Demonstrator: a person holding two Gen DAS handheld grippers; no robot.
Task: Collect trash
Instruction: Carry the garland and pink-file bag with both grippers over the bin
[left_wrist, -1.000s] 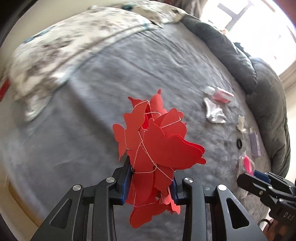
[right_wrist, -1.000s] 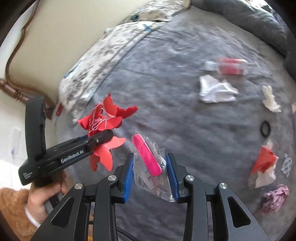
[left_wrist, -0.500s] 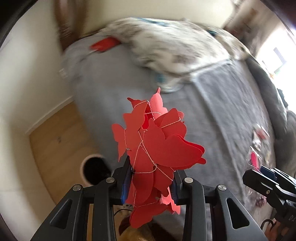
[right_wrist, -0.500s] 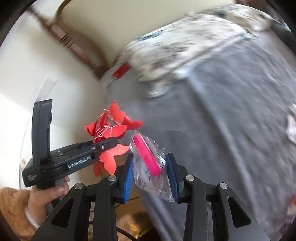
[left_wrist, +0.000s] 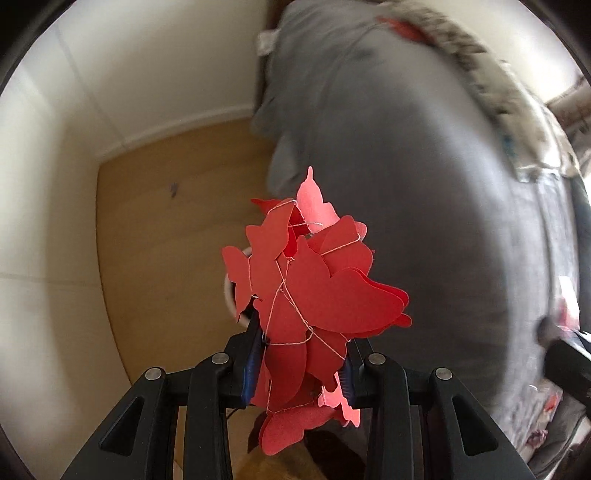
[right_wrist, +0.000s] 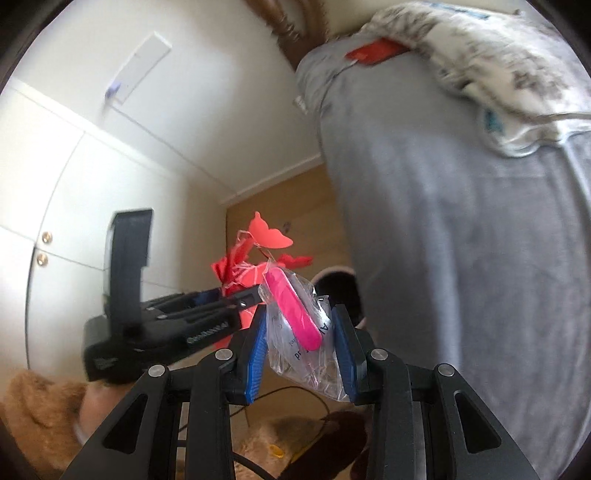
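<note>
My left gripper (left_wrist: 301, 365) is shut on a bunch of red paper butterflies tied with white string (left_wrist: 310, 291); the bunch also shows in the right wrist view (right_wrist: 258, 254). My right gripper (right_wrist: 301, 343) is shut on a clear plastic bag with a pink stick inside (right_wrist: 295, 314). Both are held over the wooden floor beside the bed. A round bin with a dark inside (right_wrist: 341, 291) stands on the floor just beyond the right gripper; in the left wrist view only its pale rim (left_wrist: 229, 295) shows behind the butterflies.
The grey-covered bed (right_wrist: 461, 240) fills the right side, with a patterned pillow (right_wrist: 498, 66) and a red item (right_wrist: 373, 51) near its head. White walls and cupboard doors (right_wrist: 55, 240) stand on the left. The wooden floor (left_wrist: 166, 229) lies between.
Both grippers have swung left, away from the bed top, to the floor beside the bed. The bin has come closer. Both still hold their loads.
</note>
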